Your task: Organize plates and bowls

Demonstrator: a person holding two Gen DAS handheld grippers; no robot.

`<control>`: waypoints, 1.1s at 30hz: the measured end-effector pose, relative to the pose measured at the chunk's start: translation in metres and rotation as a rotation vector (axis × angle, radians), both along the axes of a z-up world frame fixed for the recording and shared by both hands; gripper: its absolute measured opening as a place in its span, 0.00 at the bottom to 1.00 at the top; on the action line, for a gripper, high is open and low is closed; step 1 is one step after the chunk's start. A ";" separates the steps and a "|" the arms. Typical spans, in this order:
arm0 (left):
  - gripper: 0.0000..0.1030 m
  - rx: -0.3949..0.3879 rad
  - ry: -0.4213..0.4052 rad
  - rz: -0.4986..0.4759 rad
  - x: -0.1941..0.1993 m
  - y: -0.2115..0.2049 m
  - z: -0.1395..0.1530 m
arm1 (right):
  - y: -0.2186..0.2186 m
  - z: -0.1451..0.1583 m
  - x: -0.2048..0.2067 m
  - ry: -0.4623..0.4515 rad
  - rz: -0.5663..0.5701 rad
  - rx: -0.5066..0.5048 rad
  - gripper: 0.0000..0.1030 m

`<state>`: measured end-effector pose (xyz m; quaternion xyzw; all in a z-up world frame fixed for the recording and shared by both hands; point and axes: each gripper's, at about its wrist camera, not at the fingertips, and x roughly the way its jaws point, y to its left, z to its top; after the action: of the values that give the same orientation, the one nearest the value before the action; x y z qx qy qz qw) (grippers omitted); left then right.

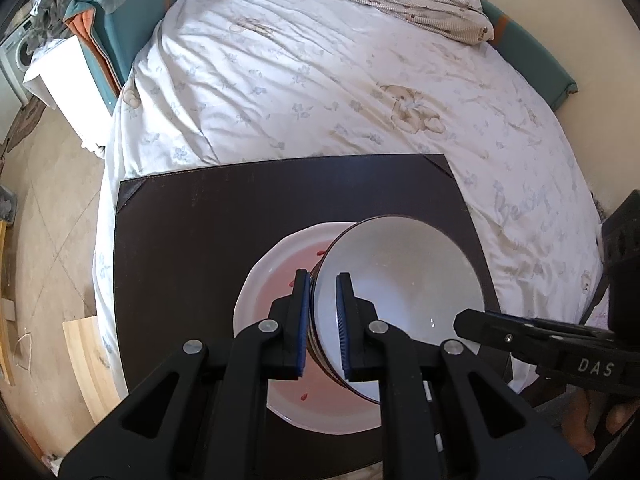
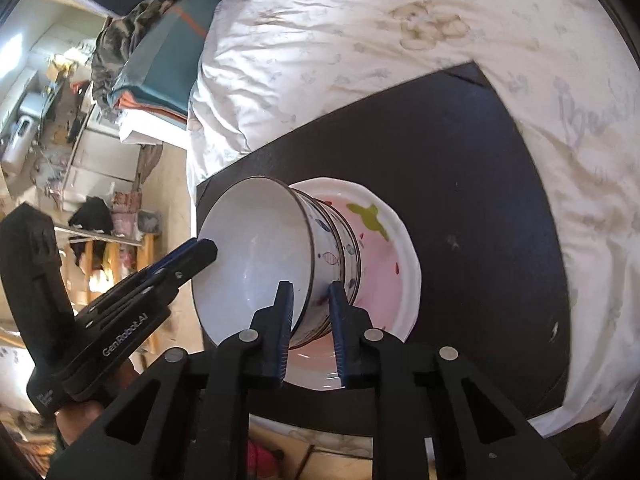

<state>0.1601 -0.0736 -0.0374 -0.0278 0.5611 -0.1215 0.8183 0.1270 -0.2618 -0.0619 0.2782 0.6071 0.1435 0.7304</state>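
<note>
**Both grippers on bowl rim, above plate**

Left gripper (image 1: 323, 324) reaches forward, fingers clamped across the near rim of the white bowl (image 1: 400, 280). Right gripper (image 2: 310, 330) pinches the opposite rim, one finger inside. Bowl tilted, empty, directly ahead over pink-stained plate (image 1: 276, 264) on dark board (image 1: 192, 216).
</note>
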 end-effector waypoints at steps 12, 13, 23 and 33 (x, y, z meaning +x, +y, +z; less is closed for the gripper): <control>0.10 -0.012 0.013 0.019 -0.002 0.003 -0.008 | 0.006 0.012 0.000 -0.057 0.015 -0.066 0.24; 0.10 -0.012 0.011 0.020 -0.002 0.003 -0.008 | 0.004 0.011 0.000 -0.056 0.003 -0.076 0.28; 0.11 -0.015 0.070 0.028 0.001 0.006 -0.016 | 0.007 0.000 0.003 -0.018 0.024 -0.118 0.38; 0.53 0.136 -0.179 0.098 -0.042 0.031 0.037 | 0.006 0.068 -0.021 -0.349 0.007 -0.244 0.82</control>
<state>0.1180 -0.0423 -0.0005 0.0112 0.4907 -0.0452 0.8701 0.1056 -0.2554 0.0058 0.1563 0.4854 0.1173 0.8522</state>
